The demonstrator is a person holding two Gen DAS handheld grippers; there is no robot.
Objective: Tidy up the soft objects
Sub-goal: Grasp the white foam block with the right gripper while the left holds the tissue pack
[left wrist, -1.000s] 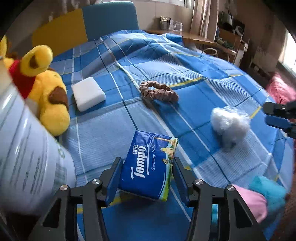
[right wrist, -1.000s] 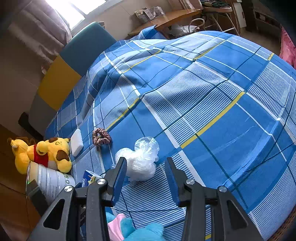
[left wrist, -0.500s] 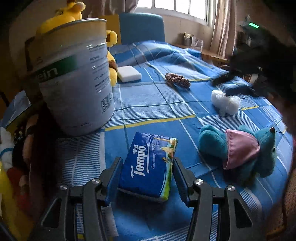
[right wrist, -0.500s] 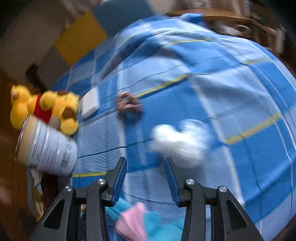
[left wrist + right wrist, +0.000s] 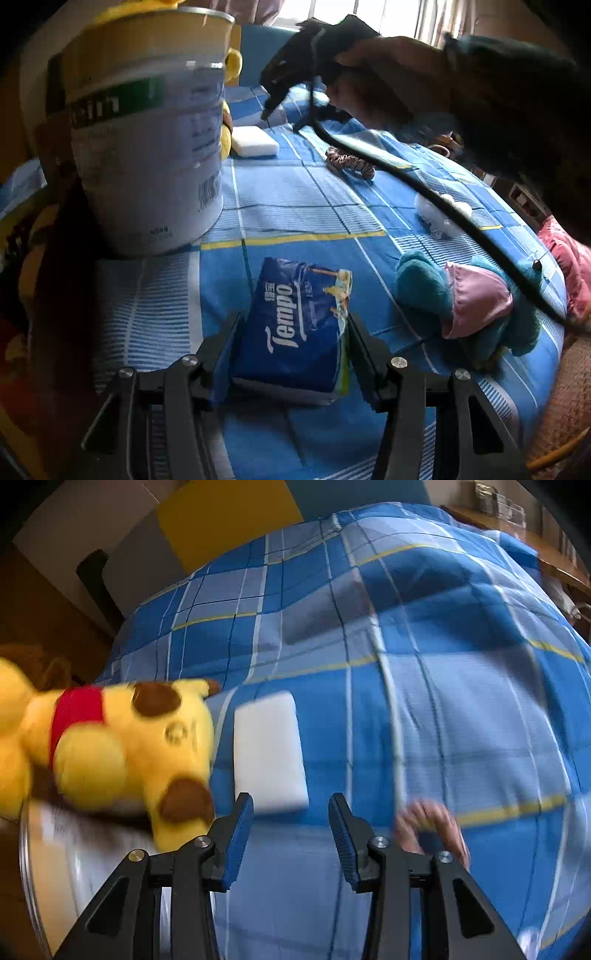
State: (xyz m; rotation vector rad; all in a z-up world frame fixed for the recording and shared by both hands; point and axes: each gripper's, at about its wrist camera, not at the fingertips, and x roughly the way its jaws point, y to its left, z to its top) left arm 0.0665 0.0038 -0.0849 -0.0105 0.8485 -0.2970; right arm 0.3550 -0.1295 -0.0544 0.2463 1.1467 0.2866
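My left gripper (image 5: 293, 319) is shut on a blue Tempo tissue pack (image 5: 299, 295), held just above the blue checked quilt (image 5: 295, 206). My right gripper (image 5: 291, 805) stands open with nothing between its fingers, over the near end of a white sponge (image 5: 267, 749) and beside a yellow plush bear (image 5: 122, 746). In the left wrist view that right gripper (image 5: 281, 122) hangs from a hand, above the sponge (image 5: 255, 146). A brown scrunchie (image 5: 349, 164), a white plastic wad (image 5: 439, 218) and a teal-and-pink plush (image 5: 476, 306) lie on the quilt.
A tall white can (image 5: 147, 140) stands on the quilt left of the tissue pack, with the bear behind it. A black cable (image 5: 424, 184) trails from the right gripper across the bed. Toys show in shadow at far left (image 5: 33, 254). A pink cushion (image 5: 569, 258) lies beyond the bed's right edge.
My right gripper has swept left from the plastic wad to the sponge and bear, rolling as it went. My left gripper, still gripping the tissue pack, drew back past the can.
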